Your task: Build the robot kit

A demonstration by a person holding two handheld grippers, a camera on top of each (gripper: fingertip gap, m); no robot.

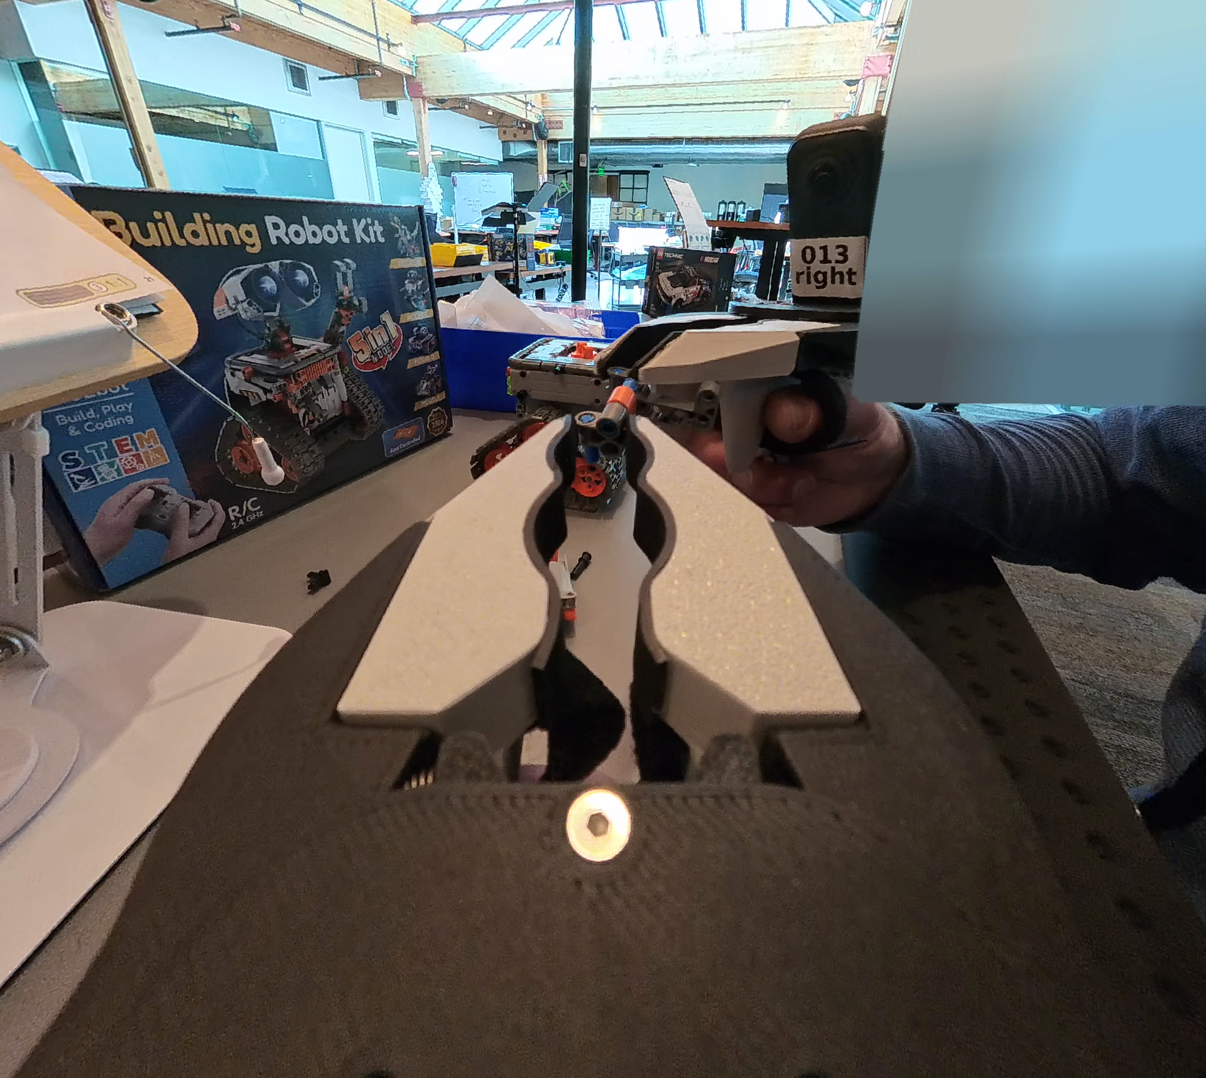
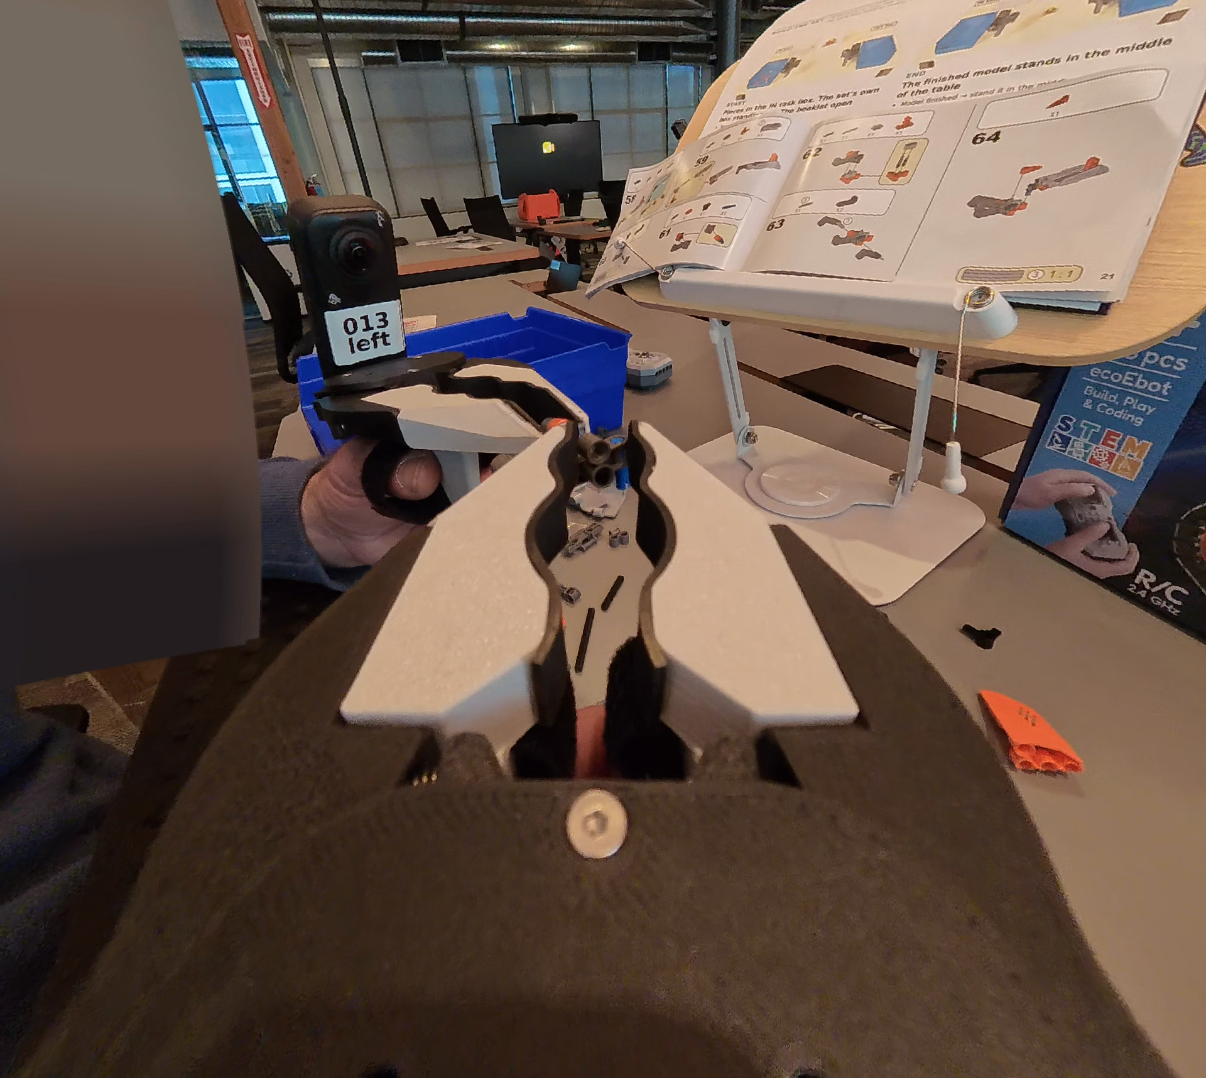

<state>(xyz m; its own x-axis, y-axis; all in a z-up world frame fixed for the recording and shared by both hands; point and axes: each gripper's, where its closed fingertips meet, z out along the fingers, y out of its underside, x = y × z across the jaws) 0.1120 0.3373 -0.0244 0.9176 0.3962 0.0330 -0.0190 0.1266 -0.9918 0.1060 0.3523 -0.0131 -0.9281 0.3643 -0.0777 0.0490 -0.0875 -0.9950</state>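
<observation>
My left gripper [image 1: 597, 426] is shut on a small dark grey connector with a blue pin [image 1: 590, 426], held above the table. My right gripper [image 1: 623, 394] comes in from the right and meets the same small assembly at an orange-and-blue pin [image 1: 620, 397]. In the right wrist view, my right gripper [image 2: 603, 446] is shut on the grey connector with round holes [image 2: 597, 455], with a blue part beside it. The left gripper [image 2: 566, 425] touches it from the left. A hand holds each gripper's handle.
A tracked robot model [image 1: 555, 387] stands just behind the grippers. A kit box [image 1: 261, 361] is at left, a blue bin [image 2: 522, 348] behind. An open booklet sits on a white stand [image 2: 848, 276]. Loose black pins [image 2: 587, 622], a black piece [image 2: 981, 635] and an orange part [image 2: 1031, 733] lie on the table.
</observation>
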